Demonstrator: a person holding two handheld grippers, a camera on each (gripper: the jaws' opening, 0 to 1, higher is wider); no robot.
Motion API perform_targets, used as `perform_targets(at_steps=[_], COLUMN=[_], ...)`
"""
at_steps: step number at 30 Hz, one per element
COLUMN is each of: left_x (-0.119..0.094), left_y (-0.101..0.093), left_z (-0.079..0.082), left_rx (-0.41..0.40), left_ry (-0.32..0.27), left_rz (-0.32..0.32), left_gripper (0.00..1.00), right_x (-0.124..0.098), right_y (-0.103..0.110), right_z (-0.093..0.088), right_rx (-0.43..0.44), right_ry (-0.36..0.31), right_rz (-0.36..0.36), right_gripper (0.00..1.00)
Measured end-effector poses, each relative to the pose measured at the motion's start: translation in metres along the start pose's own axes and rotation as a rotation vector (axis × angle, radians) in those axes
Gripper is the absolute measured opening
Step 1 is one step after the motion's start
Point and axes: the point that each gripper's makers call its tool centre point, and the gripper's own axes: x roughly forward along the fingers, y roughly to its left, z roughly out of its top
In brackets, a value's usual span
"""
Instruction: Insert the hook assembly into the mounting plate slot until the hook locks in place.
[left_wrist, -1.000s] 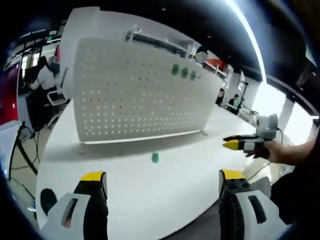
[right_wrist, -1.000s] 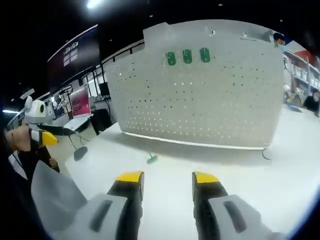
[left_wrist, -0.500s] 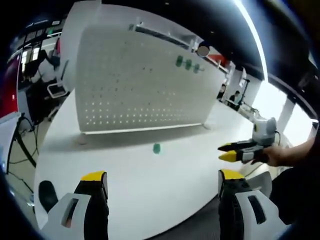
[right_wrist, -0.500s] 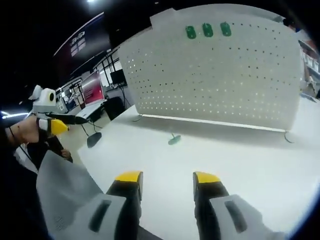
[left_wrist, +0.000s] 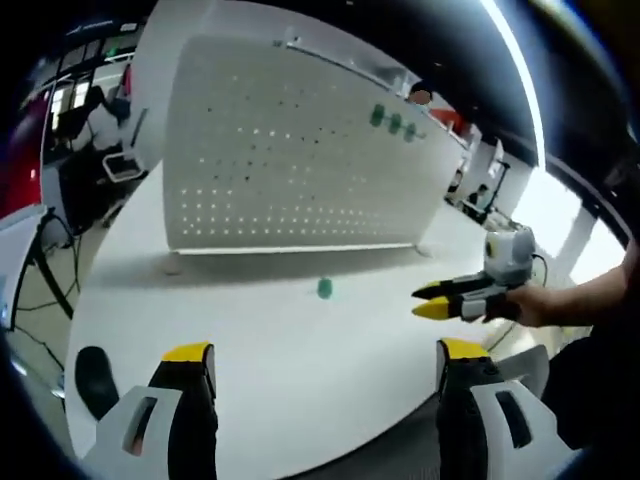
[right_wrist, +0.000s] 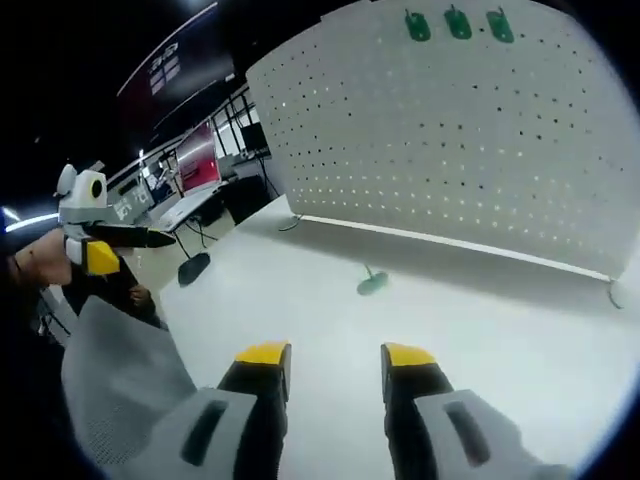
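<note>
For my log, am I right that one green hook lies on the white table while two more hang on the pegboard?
Not quite: three green hooks hang on the pegboard, as the right gripper view shows. One green hook does lie on the white table.

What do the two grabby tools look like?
Each tool has two black jaws with yellow tips and pale grey casing behind them. That goes for the left tool and the right tool. Seen from the side, the right one tapers to a point.
</note>
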Motion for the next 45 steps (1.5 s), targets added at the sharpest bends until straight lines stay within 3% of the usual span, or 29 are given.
perform_targets(at_steps=[9, 18, 19, 20, 21, 25, 27, 41, 45], left_x=[-0.002, -0.005, -0.004, -0.003, -0.003, 0.0, 0.001, 0.003, 0.002], left_y=[0.002, 0.009, 0.009, 0.009, 0.009, 0.007, 0.005, 0.013, 0.016], left_z=[-0.01, -0.015, -0.015, -0.016, -0.018, -0.019, -0.02, -0.022, -0.022], left_rx=[-0.021, -0.034, -0.042, -0.047, -0.049, -0.064, -0.066, -0.092, -0.1], left_ry=[0.026, 0.031, 0.028, 0.03, 0.033, 0.033, 0.037, 0.044, 0.045], left_rz=[0.005, 0.017, 0.017, 0.017, 0.019, 0.017, 0.012, 0.025, 0.034], left_gripper=[0.92, 0.92, 0.92, 0.91, 0.91, 0.91, 0.91, 0.9, 0.9], right_x=[0.049, 0.083, 0.086, 0.09, 0.093, 0.104, 0.108, 0.147, 0.155], right_y=[-0.001, -0.01, -0.012, -0.011, -0.01, -0.017, -0.023, -0.03, -0.03], right_z=[0.009, 0.019, 0.019, 0.019, 0.02, 0.02, 0.027, 0.04, 0.04], right_rx=[-0.028, -0.071, -0.068, 0.006, 0.03, -0.022, -0.039, -0.05, -0.042], right_ry=[0.03, 0.05, 0.053, 0.052, 0.043, 0.058, 0.031, 0.08, 0.105], right_rz=[0.034, 0.034, 0.032, 0.035, 0.04, 0.002, -0.03, -0.043, -0.045], right_gripper=[0.32, 0.29, 0.29, 0.28, 0.28, 0.27, 0.26, 0.21, 0.16])
